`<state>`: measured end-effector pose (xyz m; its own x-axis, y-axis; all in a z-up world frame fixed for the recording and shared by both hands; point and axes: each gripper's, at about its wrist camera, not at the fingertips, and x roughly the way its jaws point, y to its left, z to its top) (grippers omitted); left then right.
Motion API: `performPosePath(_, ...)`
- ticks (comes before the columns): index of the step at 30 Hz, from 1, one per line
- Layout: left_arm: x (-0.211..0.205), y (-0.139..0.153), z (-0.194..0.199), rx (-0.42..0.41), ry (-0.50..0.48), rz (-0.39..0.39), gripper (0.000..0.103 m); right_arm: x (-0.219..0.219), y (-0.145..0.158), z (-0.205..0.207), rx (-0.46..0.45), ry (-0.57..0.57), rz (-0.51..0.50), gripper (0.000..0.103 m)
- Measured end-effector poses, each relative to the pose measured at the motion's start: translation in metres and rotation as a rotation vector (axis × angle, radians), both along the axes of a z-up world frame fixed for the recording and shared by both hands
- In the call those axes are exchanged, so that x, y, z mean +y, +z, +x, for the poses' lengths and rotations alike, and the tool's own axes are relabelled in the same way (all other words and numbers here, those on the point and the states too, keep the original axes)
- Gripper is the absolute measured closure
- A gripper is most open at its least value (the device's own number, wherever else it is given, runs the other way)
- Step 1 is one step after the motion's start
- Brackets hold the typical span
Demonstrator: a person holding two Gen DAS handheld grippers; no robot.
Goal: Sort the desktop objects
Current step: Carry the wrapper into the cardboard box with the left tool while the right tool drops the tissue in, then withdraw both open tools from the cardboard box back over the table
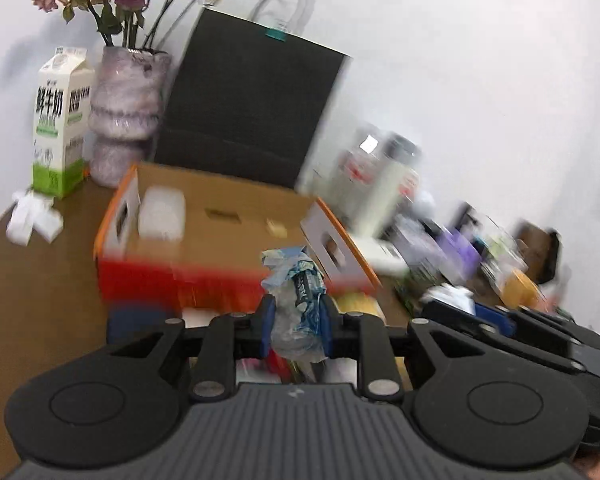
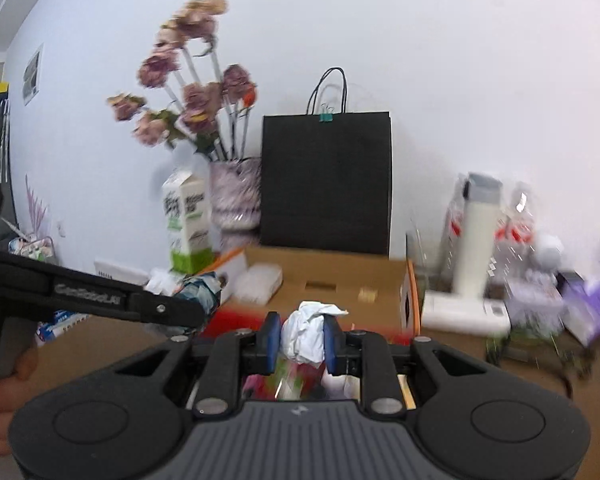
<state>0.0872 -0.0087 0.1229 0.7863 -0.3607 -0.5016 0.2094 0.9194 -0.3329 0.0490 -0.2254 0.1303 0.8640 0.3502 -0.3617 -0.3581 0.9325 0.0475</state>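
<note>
L gripper (image 1: 297, 318) pinches a crumpled plastic wrapper (image 1: 296, 300). R gripper (image 2: 302, 338) clamps a wad of white paper (image 2: 306, 334). Open cardboard box (image 2: 332, 276) sits just beyond both, black bag (image 2: 326, 184) behind it.

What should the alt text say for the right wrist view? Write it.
The right tongs grip a crumpled white paper wad above an open cardboard box. Behind stand a black paper bag, a milk carton and dried flowers.
</note>
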Motion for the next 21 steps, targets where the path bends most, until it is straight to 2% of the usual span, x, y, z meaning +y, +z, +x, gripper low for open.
performPosePath(2, -0.001, 0.004, 0.052, 0.024, 0.01, 0.019, 0.079, -0.002, 0.013, 0.05, 0.036, 0.043, 0.026, 0.081)
performPosePath(5, -0.008, -0.003, 0.123, 0.078, 0.036, 0.077, 0.079, 0.001, 0.021, 0.135, 0.171, 0.055, 0.065, 0.081)
performPosePath(8, -0.011, -0.017, 0.196, 0.182, 0.042, 0.097, 0.078, 0.011, 0.019, 0.209, 0.255, 0.074, 0.085, 0.082)
performPosePath(11, -0.014, -0.04, 0.253, 0.282, 0.013, 0.129, 0.078, 0.024, -0.002, 0.282, 0.373, 0.04, 0.075, 0.082)
performPosePath(13, -0.013, -0.06, 0.278, 0.33, 0.049, 0.17, 0.078, 0.033, -0.023, 0.321, 0.456, 0.019, 0.071, 0.082)
performPosePath(15, -0.009, -0.074, 0.294, 0.356, 0.062, 0.169, 0.076, 0.039, -0.047, 0.354, 0.528, 0.002, 0.074, 0.081)
performPosePath(16, -0.007, -0.081, 0.3, 0.371, 0.065, 0.173, 0.074, 0.041, -0.056, 0.36, 0.54, -0.013, 0.079, 0.079)
performPosePath(17, -0.006, -0.085, 0.304, 0.378, 0.077, 0.174, 0.061, 0.042, -0.065, 0.37, 0.549, -0.029, 0.082, 0.079)
performPosePath(18, -0.005, -0.088, 0.307, 0.38, 0.092, 0.172, 0.055, 0.043, -0.071, 0.377, 0.552, -0.043, 0.087, 0.073)
performPosePath(19, -0.003, -0.09, 0.309, 0.382, 0.107, 0.177, 0.056, 0.042, -0.077, 0.382, 0.559, -0.059, 0.104, 0.069)
performPosePath(20, -0.003, -0.091, 0.309, 0.377, 0.088, 0.176, 0.05, 0.039, -0.083, 0.386, 0.565, -0.073, 0.125, 0.067)
performPosePath(21, -0.002, -0.09, 0.308, 0.37, 0.064, 0.17, 0.034, 0.037, -0.086, 0.389, 0.571, -0.076, 0.15, 0.058)
